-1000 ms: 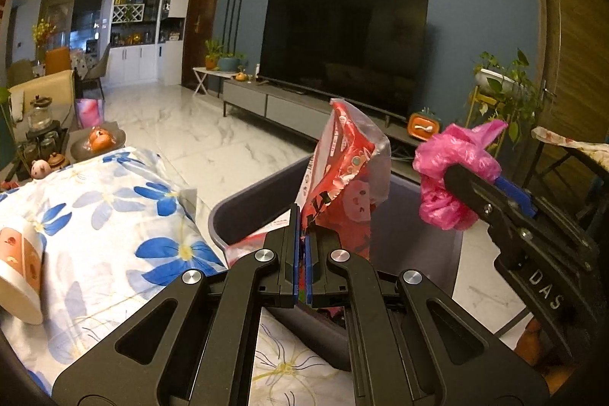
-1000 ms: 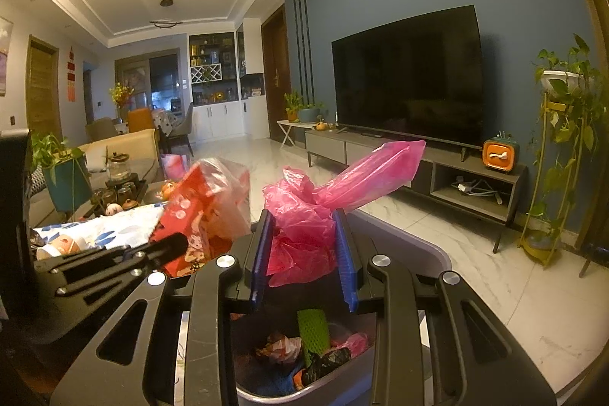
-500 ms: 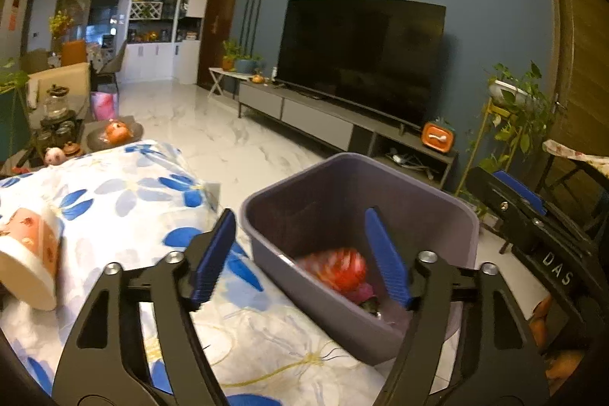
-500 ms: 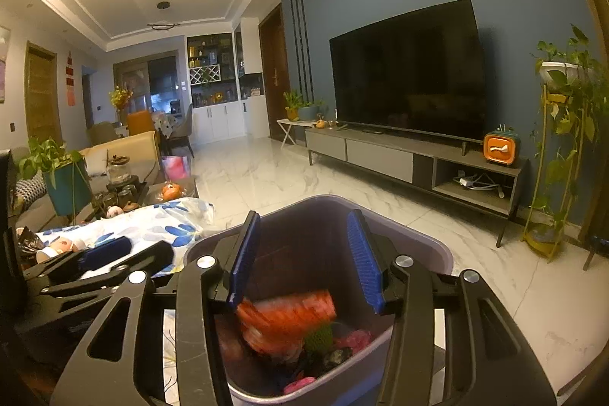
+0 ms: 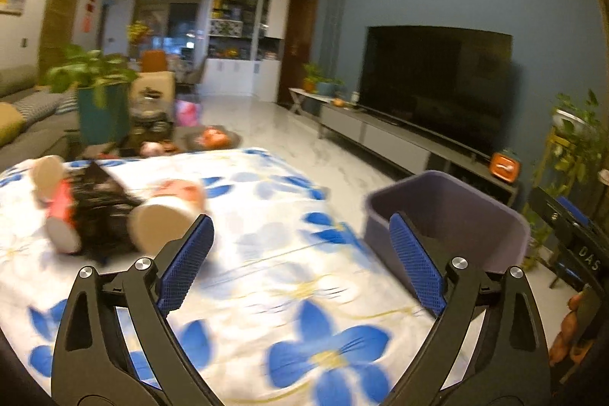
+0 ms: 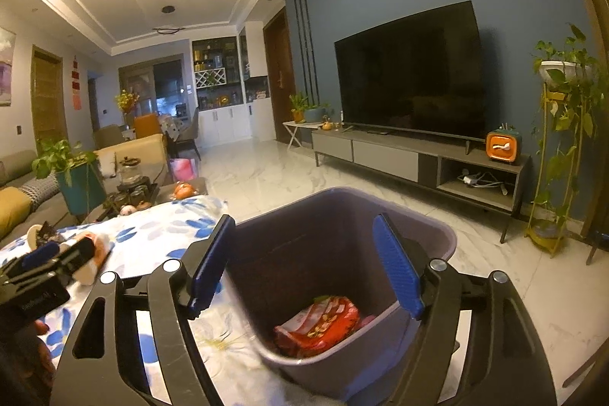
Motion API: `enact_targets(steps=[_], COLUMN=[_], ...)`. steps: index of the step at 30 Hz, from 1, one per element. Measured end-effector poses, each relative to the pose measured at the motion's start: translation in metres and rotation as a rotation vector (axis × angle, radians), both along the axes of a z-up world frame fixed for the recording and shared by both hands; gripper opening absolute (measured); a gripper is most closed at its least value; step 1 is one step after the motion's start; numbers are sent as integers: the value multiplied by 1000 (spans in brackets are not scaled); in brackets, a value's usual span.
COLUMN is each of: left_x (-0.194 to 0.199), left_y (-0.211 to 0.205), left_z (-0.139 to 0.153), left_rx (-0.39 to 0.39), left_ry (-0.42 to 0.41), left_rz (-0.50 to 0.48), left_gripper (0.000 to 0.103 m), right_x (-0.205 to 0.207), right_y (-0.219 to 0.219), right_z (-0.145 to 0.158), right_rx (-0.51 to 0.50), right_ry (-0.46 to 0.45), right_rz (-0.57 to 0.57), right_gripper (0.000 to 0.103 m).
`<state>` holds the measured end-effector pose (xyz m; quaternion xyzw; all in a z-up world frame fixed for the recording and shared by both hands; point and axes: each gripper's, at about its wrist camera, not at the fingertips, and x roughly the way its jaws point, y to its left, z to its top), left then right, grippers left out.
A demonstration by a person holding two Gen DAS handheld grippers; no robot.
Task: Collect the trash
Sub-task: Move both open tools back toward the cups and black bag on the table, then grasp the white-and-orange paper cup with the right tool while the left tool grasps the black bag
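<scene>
Both tools gape wide, empty. The right tool (image 6: 300,265) hangs above the purple bin (image 6: 437,234), where a red wrapper (image 6: 319,324) lies. The left tool (image 5: 300,269) faces cups (image 5: 167,212) at ten o'clock on the floral surface (image 5: 266,292), likely next.

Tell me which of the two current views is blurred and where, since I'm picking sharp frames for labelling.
Left wrist view: heavy motion blur on the paper cups, dark wrapper and floral cloth; the open left gripper stays sharp. Right wrist view: mostly crisp, with the red packet readable in the bin, slight smear at the bin's near rim, ceiling glare, and fisheye bending at the edges.
</scene>
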<state>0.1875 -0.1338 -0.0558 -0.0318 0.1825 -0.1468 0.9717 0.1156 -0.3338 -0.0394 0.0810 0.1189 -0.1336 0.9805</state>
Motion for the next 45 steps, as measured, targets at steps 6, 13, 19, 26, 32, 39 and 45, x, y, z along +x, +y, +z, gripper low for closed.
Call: enact_targets(steps=[6, 13, 19, 26, 32, 39, 45], left_x=[-15, -41, -58, -61, -58, -46, -34], left_y=[59, 130, 168, 194, 211, 218, 218], left_z=[-6, -3, 5, 9, 10, 16, 17], left_rx=[21, 6, -18, -48, -61, -57, -50], left_ry=[25, 20, 4, 7, -6, -25, -24], left_rz=[170, 341, 419, 459, 481, 479, 455], left_gripper=[92, 92, 92, 92, 92, 92, 92], right_x=[-3, 4, 20, 44, 73, 117, 144], right_y=[33, 81, 124, 168, 198, 227, 238], right_z=[-2, 2, 4, -9, -18, -35, -43], right_rx=[-16, -47, -79, -126, -176, -260, -289], right_ry=[4, 1, 8, 46, 84, 204, 285], right_rz=[69, 173, 261, 335, 380, 416, 418], right_gripper=[73, 73, 73, 73, 73, 64, 44])
